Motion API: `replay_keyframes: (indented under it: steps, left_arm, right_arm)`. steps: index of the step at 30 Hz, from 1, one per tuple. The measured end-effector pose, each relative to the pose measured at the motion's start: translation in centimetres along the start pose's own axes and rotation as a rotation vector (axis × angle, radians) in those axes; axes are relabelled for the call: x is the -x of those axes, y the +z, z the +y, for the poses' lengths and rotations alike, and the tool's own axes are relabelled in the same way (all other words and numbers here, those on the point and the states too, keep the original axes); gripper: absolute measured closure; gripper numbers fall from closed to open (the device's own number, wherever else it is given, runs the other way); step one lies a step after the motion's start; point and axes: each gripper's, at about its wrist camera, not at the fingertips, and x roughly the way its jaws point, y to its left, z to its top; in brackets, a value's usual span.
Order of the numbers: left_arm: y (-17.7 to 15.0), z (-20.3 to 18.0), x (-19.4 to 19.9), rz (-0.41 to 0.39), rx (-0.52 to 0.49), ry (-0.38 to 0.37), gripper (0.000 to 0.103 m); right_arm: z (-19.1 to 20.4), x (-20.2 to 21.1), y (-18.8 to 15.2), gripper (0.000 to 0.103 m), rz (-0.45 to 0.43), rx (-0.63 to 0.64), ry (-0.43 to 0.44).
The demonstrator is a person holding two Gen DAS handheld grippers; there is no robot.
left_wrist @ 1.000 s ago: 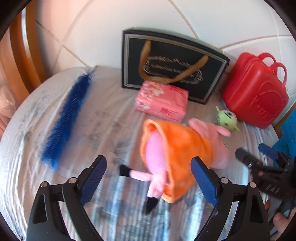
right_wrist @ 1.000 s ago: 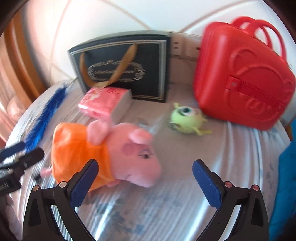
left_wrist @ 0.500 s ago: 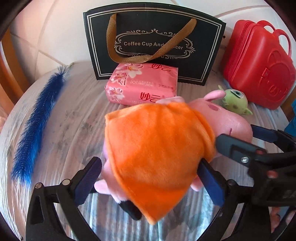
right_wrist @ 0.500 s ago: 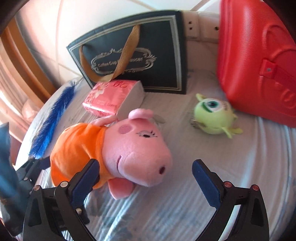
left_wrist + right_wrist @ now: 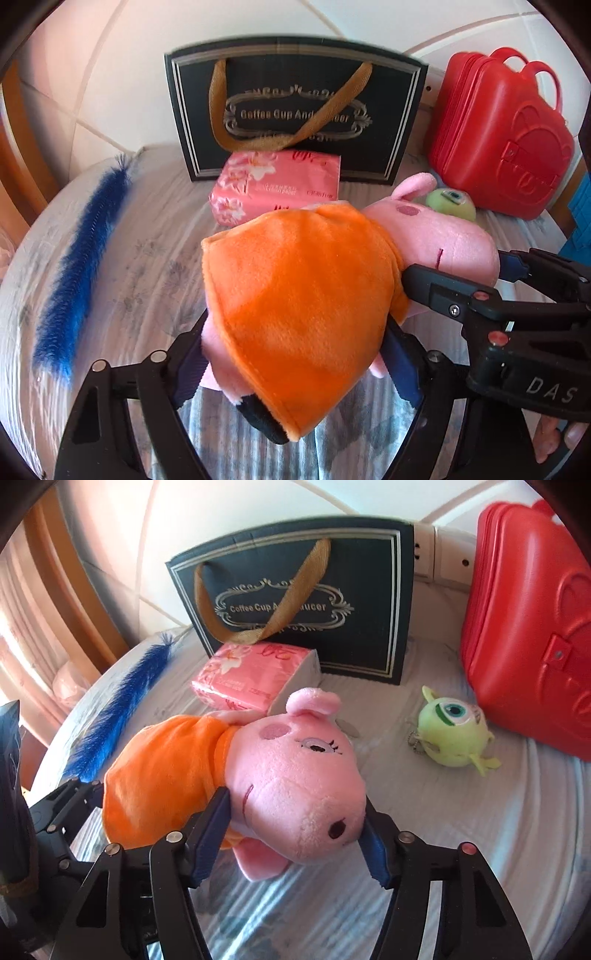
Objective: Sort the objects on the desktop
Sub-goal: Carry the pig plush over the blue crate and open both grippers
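Note:
A pink pig plush in an orange dress (image 5: pixel 303 295) lies on its side on the cloth-covered table (image 5: pixel 461 849). My left gripper (image 5: pixel 295 369) straddles its dress and legs, jaws closing, blue pads against the fabric on both sides. My right gripper (image 5: pixel 291 842) is around the pig's head (image 5: pixel 295 782). Its jaws are closing too, one pad at the neck and the other on the snout. In the left wrist view the right gripper (image 5: pixel 469 269) comes in from the right across the head.
A black gift bag (image 5: pixel 295 107) stands against the wall with a pink tissue pack (image 5: pixel 277 184) in front. A red plastic case (image 5: pixel 498 136) stands at the right, a green one-eyed plush (image 5: pixel 450 731) beside it. A blue feather (image 5: pixel 81 266) lies along the left.
Both grippers have come forward and down over the pig plush. Their jaws went from wide apart to narrowed against it, the left on the dress, the right on the head.

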Motion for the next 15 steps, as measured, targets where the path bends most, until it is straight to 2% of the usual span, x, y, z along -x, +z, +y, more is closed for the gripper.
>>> replay_keyframes:
  steps: [6, 15]
  left_arm:
    - [1.1, -0.6, 6.5, -0.116, -0.026, -0.008, 0.020]
    - [1.3, -2.2, 19.5, -0.307, -0.068, -0.051, 0.020]
  right_arm:
    - [1.3, 5.5, 0.8, 0.040, -0.098, 0.008, -0.012]
    - [5.1, 18.9, 0.2, 0.039, -0.285, 0.011, -0.067]
